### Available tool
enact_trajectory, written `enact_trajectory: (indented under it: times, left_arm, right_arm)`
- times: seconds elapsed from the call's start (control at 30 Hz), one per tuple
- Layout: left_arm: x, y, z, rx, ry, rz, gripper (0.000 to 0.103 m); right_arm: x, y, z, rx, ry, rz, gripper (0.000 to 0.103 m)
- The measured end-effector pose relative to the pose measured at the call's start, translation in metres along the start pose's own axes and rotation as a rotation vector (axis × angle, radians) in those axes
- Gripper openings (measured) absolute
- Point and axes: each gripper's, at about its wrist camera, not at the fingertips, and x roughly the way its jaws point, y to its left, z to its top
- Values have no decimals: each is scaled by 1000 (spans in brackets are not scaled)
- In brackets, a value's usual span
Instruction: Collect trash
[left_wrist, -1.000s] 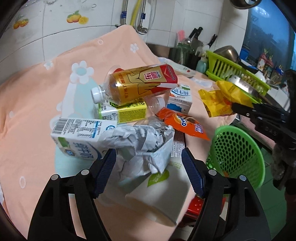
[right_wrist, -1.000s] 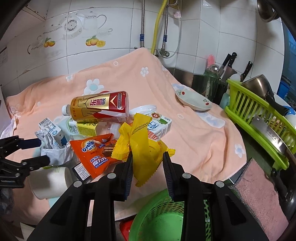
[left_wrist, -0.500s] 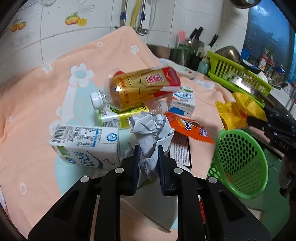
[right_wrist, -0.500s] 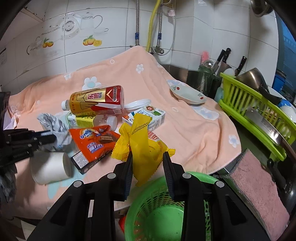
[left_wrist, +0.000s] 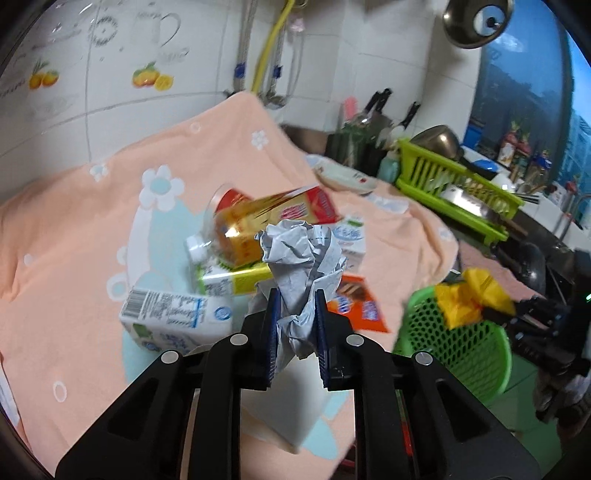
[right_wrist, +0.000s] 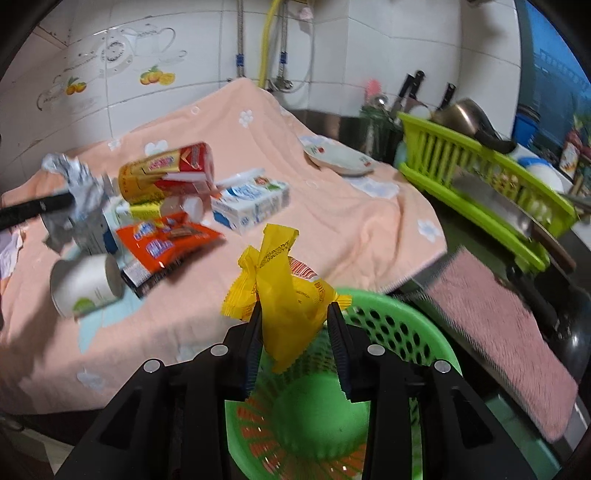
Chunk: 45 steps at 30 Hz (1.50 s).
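My left gripper (left_wrist: 295, 295) is shut on a crumpled grey paper ball (left_wrist: 299, 254), lifted above the trash pile on the peach cloth (left_wrist: 74, 258); it also shows in the right wrist view (right_wrist: 74, 184). My right gripper (right_wrist: 293, 314) is shut on a yellow wrapper (right_wrist: 284, 291), held over the green mesh basket (right_wrist: 388, 332). The basket also shows in the left wrist view (left_wrist: 461, 350), with the yellow wrapper (left_wrist: 469, 299) above it. On the cloth lie a gold-and-red bottle (right_wrist: 166, 173), milk cartons (right_wrist: 251, 203) (left_wrist: 173, 321), an orange snack packet (right_wrist: 166, 240) and a white paper cup (right_wrist: 85, 288).
A white plate (right_wrist: 340, 158) lies at the cloth's far right. A green dish rack (right_wrist: 480, 184) with a cleaver stands at the right, with a knife block behind it. A pink cloth (right_wrist: 498, 325) lies right of the basket. Tiled wall and pipes are behind.
My left gripper closed on the paper ball and lifted it off the pile. My right gripper carried the yellow wrapper down and right until it hangs over the green basket.
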Motion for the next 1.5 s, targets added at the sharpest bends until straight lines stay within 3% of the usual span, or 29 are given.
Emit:
enact_trajectory:
  times: [0.17,0.43,0.6,1.07,1.13,1.2,1.3,1.5]
  left_arm:
    - [-12,-28,5,29,-29,-88,17]
    - [6,-78,0,74,10,-210,17]
    - [27,-106,-10,93,56,-265,17]
    - [83,-165,-46,131,187,-365,22]
    - [87,-172,-49,140,200,-375,26]
    - [91,-178,-53,146,205,-380,45]
    - [91,-183,-57,157,204,-380,55]
    - [74,-166,-55,143,176,-340,56]
  right_arm:
    - [-4,-14,-20,17,31,-41,40]
    - [-14,-35,-35,51,29,-92,72]
    - [-23,-48,-38,86,11,-127,83]
    - [-47,-89,-42,191,-33,-177,83]
    - [-49,-92,-41,196,-37,-179,83]
    - [-51,-95,-41,200,-40,-181,83]
    - [-52,-97,-40,206,-47,-180,84]
    - [-48,-87,-32,198,-46,-153,85]
